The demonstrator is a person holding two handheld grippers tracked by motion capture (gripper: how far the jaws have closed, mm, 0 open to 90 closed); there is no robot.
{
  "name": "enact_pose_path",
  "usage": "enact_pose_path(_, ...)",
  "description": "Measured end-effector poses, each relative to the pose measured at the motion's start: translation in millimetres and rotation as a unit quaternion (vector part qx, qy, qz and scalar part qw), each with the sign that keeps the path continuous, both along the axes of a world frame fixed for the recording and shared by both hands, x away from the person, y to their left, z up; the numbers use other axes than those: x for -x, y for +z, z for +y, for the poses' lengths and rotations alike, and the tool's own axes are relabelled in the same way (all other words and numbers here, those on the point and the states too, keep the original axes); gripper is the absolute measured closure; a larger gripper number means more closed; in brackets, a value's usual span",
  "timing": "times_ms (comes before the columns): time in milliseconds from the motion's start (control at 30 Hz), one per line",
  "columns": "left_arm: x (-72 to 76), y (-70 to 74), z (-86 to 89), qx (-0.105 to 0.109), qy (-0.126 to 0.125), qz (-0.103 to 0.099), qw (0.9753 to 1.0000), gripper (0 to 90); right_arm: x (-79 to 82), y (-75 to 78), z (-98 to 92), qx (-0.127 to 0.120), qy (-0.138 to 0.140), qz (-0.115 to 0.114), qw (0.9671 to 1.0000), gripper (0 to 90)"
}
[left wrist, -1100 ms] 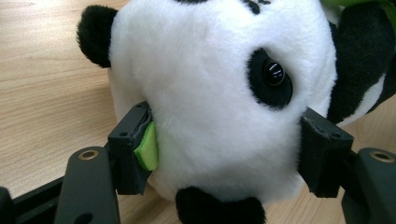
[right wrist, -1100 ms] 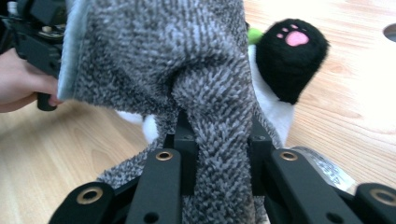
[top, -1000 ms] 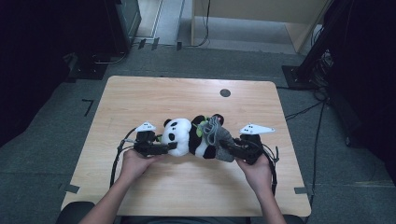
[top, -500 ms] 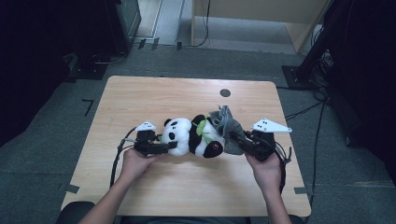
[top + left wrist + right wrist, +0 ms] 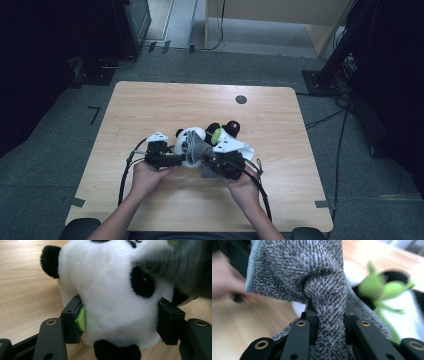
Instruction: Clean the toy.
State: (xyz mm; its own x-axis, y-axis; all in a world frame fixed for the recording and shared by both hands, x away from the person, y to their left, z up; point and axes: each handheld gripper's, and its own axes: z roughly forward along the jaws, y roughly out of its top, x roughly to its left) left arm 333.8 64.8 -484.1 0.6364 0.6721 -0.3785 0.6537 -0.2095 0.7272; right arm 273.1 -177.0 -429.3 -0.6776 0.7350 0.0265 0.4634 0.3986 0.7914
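A plush panda (image 5: 192, 142) lies on its side near the front middle of a wooden table (image 5: 150, 107), its long axis running roughly across the table from left to right: the white head sits at the person's left and the black limbs, one with a dark foot showing a red spot, point toward the right and slightly to the far side. A green leaf (image 5: 216, 135) on the toy sits between head and feet. The left gripper (image 5: 172, 160) clamps the panda's head; in the left gripper view its jaws stand wide apart and press into the white fur on both sides of the face (image 5: 112, 290), one black ear up at the left of that frame and a black eye patch toward the right, with a scrap of green caught against the left jaw. The right gripper (image 5: 212, 161) has its jaws drawn in narrow on a fold of grey knit cloth (image 5: 324, 290), which rises between them and spreads out above; in the high view the cloth (image 5: 200, 150) drapes over the panda's head, just between the two grippers. Both hands (image 5: 145, 175) rest low on the table's near half, the grippers close together, cables trailing back toward the front edge.
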Motion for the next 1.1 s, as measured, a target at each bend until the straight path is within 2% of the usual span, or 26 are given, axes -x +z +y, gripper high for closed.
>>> enact_pose_path(100,-0.5,-1.8,1.2,0.004,0.001,0.002,1.0,34.0,-1.0,-13.5,6.3,0.017,0.008,-0.011,0.9998,76.0)
enact_pose_path(200,-0.4,-2.5,2.0,0.005,0.0,0.001,1.0,34.0,0.0,-17.3,8.4,0.035,0.015,-0.025,0.999,76.4)
enact_pose_path(300,-0.3,-2.9,2.2,0.002,-0.003,-0.002,1.0,34.0,-0.1,-21.1,7.1,0.034,0.023,-0.016,0.999,76.7)
enact_pose_path(500,-1.3,-2.6,2.0,-0.007,-0.005,-0.011,0.9999,33.9,2.9,-29.4,4.2,0.035,0.034,-0.012,0.9987,76.9)
enact_pose_path(767,-6.1,-3.2,4.1,0.004,-0.007,0.0,1.0,34.1,6.7,-36.6,3.7,0.049,0.042,-0.014,0.9978,77.0)
enact_pose_path(933,-9.5,-2.5,4.0,0.005,-0.002,0.007,1.0,34.0,7.6,-45.0,3.0,0.06,0.038,0.005,0.9974,77.1)
enact_pose_path(1067,-8.8,-1.9,3.0,-0.008,-0.008,-0.007,0.9999,34.0,7.7,-53.3,1.6,0.086,0.033,0.034,0.9952,77.1)
enact_pose_path(1100,-8.3,-1.5,2.6,-0.012,-0.009,-0.009,0.9999,34.0,7.8,-53.6,0.6,0.089,0.035,0.034,0.9948,77.0)
